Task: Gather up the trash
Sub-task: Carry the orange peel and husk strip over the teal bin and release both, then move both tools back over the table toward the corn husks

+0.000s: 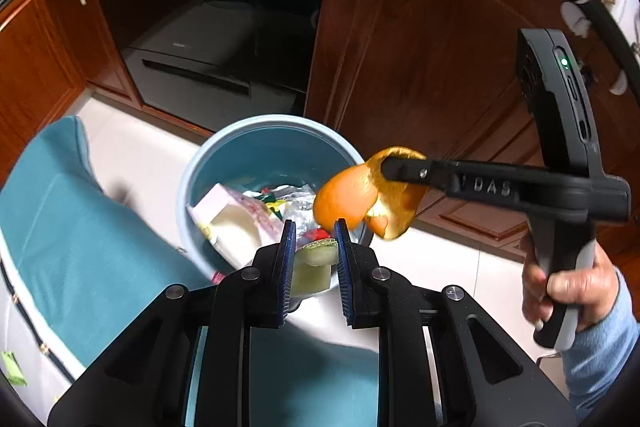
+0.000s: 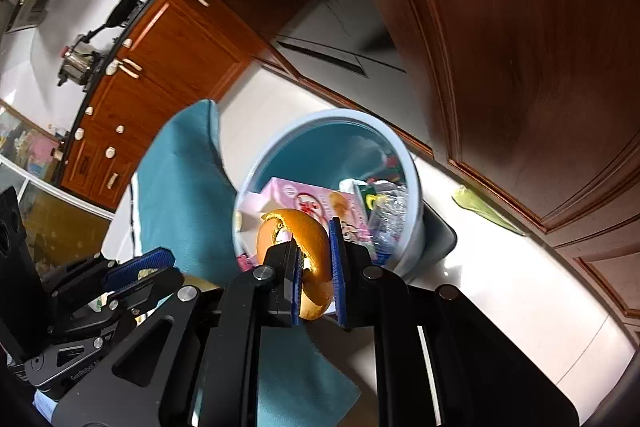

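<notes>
A light blue trash bin (image 1: 192, 163) stands on the white floor, holding a pink carton (image 1: 224, 203), foil and wrappers; it also shows in the right wrist view (image 2: 412, 187). My left gripper (image 1: 314, 247) is shut on a pale green melon rind (image 1: 316, 259), held over the bin's near rim. My right gripper (image 2: 316, 259) is shut on a curled orange peel (image 2: 308, 235) just above the bin's near edge. In the left wrist view the right gripper (image 1: 396, 163) comes in from the right with the orange peel (image 1: 352, 203) hanging from its tip.
Brown wooden cabinet doors (image 1: 420, 27) rise behind the bin. A teal cloth (image 1: 80, 227) covers a surface to the left and below. A green scrap (image 2: 480, 207) lies on the floor by the cabinet base. A grey appliance (image 1: 208, 67) sits in an open cabinet.
</notes>
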{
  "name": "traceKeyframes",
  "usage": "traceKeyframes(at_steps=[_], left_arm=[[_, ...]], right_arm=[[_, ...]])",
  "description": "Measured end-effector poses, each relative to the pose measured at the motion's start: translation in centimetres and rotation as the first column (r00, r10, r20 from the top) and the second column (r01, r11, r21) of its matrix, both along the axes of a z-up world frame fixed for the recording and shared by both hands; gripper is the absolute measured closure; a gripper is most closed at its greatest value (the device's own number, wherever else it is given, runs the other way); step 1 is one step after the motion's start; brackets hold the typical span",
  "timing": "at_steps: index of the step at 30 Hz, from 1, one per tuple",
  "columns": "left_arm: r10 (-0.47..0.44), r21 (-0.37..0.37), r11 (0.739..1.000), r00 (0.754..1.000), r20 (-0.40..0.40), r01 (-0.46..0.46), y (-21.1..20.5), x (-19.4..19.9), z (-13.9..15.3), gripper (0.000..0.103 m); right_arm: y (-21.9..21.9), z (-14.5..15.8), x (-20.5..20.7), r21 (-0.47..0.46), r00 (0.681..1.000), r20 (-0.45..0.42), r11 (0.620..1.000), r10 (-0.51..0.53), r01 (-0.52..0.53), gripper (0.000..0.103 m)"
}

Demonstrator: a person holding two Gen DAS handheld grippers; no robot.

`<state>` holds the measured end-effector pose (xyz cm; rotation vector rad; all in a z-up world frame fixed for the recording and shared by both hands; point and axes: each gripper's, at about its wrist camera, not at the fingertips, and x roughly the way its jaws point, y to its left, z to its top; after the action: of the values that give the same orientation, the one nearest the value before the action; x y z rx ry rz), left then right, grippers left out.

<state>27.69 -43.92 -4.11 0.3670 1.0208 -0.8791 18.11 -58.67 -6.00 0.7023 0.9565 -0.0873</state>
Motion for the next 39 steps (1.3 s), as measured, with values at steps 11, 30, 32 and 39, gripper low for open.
traceKeyframes(at_steps=[11, 30, 32, 39], left_arm=[[0.051, 0.052, 0.997, 0.999, 0.015, -0.052, -1.1, 2.1, -1.7, 0.012], [0.17, 0.073, 0.982, 0.984, 0.053, -0.174, 5.2, -0.2, 0.3, 0.004], [0.178, 0.065, 0.981, 0.982, 0.057, -0.182, 6.2, -0.8, 0.9, 0.004], [0.22, 0.054, 0.973, 0.972, 0.081, -0.224, 11.1, -2.6, 2.3, 0.004]], right_arm=[[-0.2, -2.2, 2.2, 0.015, 0.999, -0.041, 1.0, -0.012, 0.013, 0.018], [4.2, -0.1, 1.3, 0.007, 0.994, -0.093, 0.999, 0.054, -0.053, 0.013], [5.0, 0.5, 1.1, 0.0, 0.994, -0.086, 0.998, 0.063, -0.064, 0.013], [8.9, 2.8, 0.5, -0.021, 0.991, -0.068, 0.993, 0.115, -0.117, 0.013]])
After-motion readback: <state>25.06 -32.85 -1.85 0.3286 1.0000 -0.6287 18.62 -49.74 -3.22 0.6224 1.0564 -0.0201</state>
